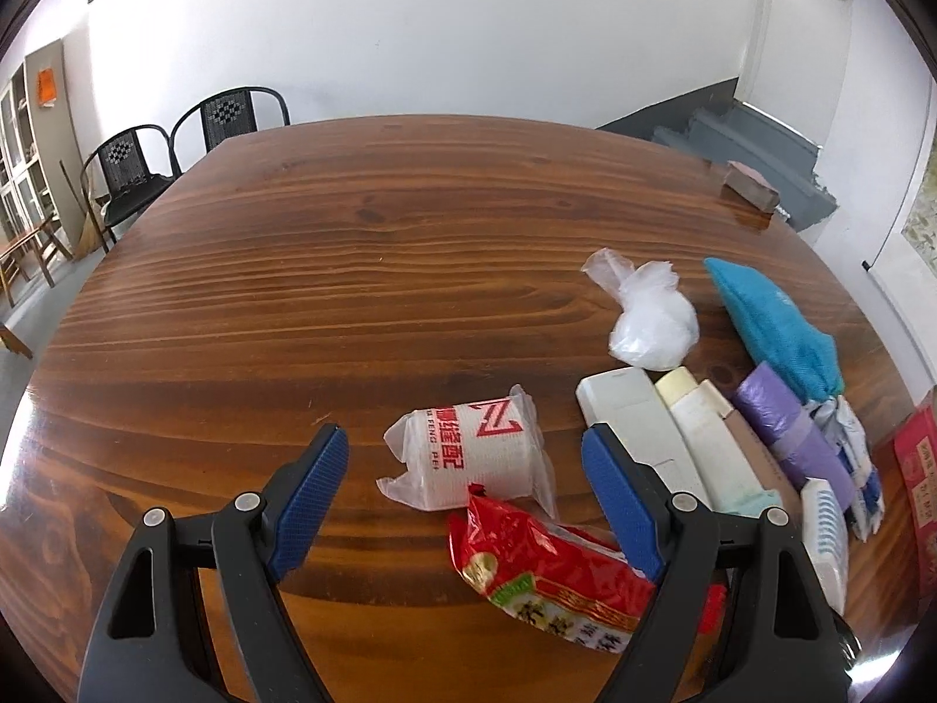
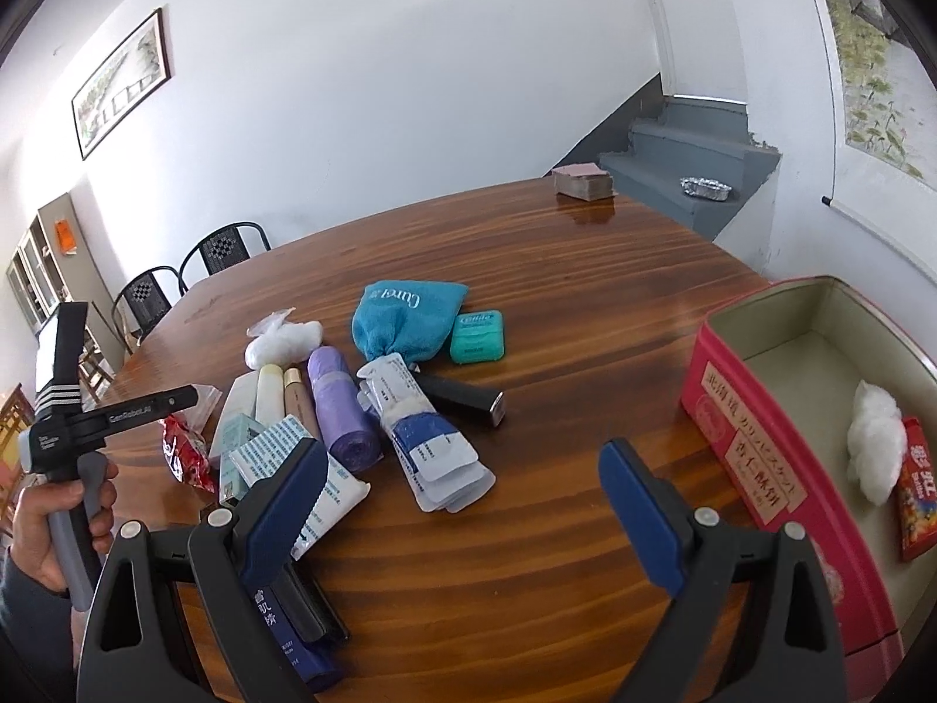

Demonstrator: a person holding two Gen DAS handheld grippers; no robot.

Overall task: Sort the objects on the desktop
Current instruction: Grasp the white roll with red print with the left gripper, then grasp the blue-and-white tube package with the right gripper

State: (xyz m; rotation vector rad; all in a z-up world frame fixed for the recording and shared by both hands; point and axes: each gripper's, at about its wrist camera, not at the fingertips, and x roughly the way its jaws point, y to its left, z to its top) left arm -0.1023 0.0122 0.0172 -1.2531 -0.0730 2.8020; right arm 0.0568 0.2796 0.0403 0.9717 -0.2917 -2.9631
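Observation:
My left gripper (image 1: 465,448) is open above a white wrapped roll with red print (image 1: 477,454) and a red snack packet (image 1: 544,568), which lie between its fingers. My right gripper (image 2: 462,468) is open and empty over the wooden table (image 2: 556,269). Ahead of it lie a stack of blue-white sachets (image 2: 433,451), a purple bag roll (image 2: 342,410), a black case (image 2: 465,398), a teal cloth pouch (image 2: 404,316) and a green floss box (image 2: 477,337). The pink tin box (image 2: 738,445) at the right holds a cotton wad (image 2: 875,448) and a red packet (image 2: 916,498).
A knotted clear plastic bag (image 1: 653,322), white and cream tubes (image 1: 697,427) and a white comb (image 1: 826,533) lie right of the left gripper. A brown block (image 2: 585,181) sits at the table's far edge. Black chairs (image 1: 175,146) stand beyond the table's far left.

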